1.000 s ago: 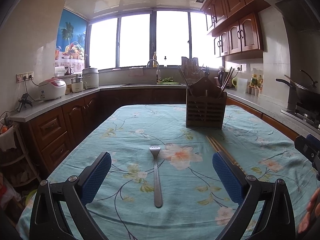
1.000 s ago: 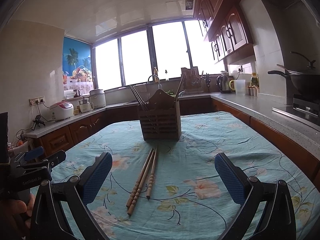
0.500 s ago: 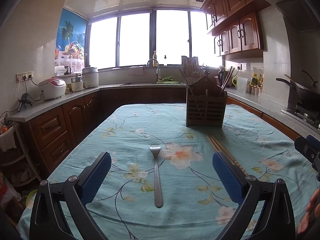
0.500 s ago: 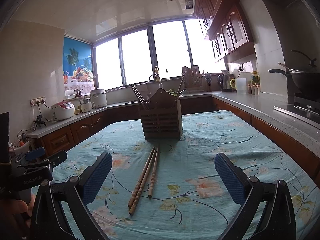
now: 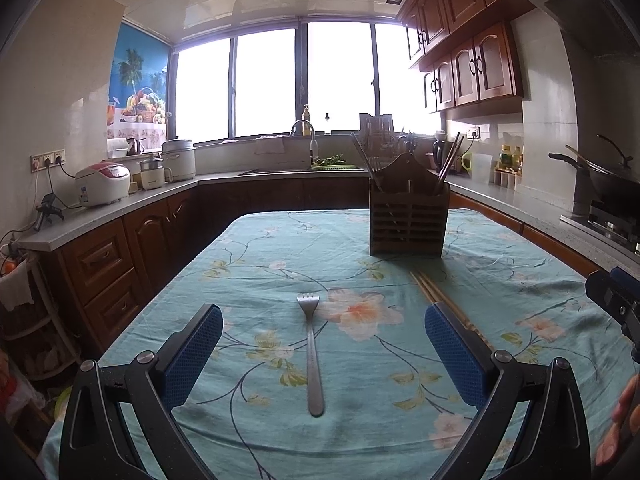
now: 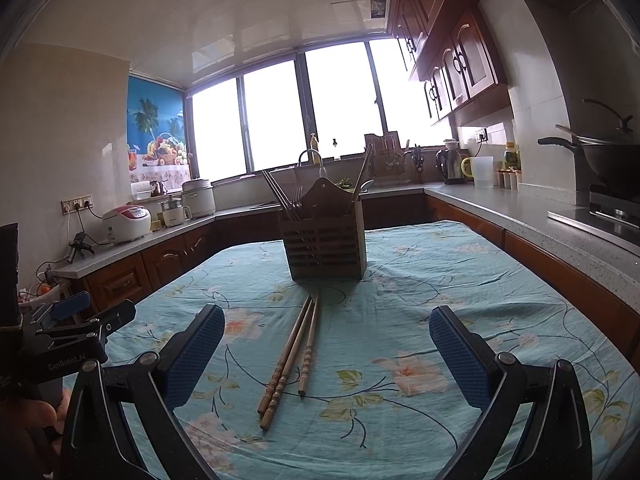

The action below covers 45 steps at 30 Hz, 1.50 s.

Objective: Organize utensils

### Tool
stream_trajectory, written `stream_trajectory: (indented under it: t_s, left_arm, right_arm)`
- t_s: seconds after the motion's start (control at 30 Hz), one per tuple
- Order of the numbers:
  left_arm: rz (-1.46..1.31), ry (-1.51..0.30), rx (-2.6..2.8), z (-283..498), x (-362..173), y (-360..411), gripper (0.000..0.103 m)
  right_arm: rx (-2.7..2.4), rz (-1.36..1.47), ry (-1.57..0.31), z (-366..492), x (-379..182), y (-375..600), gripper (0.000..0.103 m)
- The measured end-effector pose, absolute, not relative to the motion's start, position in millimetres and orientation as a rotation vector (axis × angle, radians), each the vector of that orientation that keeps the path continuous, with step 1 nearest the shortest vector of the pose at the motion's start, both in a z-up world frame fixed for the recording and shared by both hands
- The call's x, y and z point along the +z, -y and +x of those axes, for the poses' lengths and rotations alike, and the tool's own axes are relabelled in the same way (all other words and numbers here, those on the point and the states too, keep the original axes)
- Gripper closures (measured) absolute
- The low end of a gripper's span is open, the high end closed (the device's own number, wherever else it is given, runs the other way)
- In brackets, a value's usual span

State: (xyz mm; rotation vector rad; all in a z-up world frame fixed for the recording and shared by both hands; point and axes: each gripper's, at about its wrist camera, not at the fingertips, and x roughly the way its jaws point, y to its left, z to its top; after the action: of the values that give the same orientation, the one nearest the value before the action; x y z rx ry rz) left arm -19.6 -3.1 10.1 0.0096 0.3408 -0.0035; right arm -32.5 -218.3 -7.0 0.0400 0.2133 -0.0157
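Observation:
A metal fork lies on the floral tablecloth, tines away from me, between the fingers of my open, empty left gripper. Wooden chopsticks lie side by side on the cloth, between the fingers of my open, empty right gripper; they also show in the left wrist view. A brown wooden utensil holder stands upright farther back on the table, with chopsticks and a fork in it; it also shows in the right wrist view.
The table carries a teal floral cloth. Counters run round it: rice cookers on the left, a sink at the back, a wok on a stove on the right. The left gripper's body shows at the left edge of the right wrist view.
The right gripper has edged slightly forward and up over the chopsticks. The left gripper has hardly moved.

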Motion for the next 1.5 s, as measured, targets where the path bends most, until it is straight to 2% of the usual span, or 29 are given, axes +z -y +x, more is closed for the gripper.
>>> stream_trajectory:
  t_s: [1.5]
  left_arm:
    - [0.023, -0.352, -0.008, -23, 15, 19, 0.001]
  right_arm:
    - [0.014, 0.052, -0.212, -34, 0, 209, 0.0]
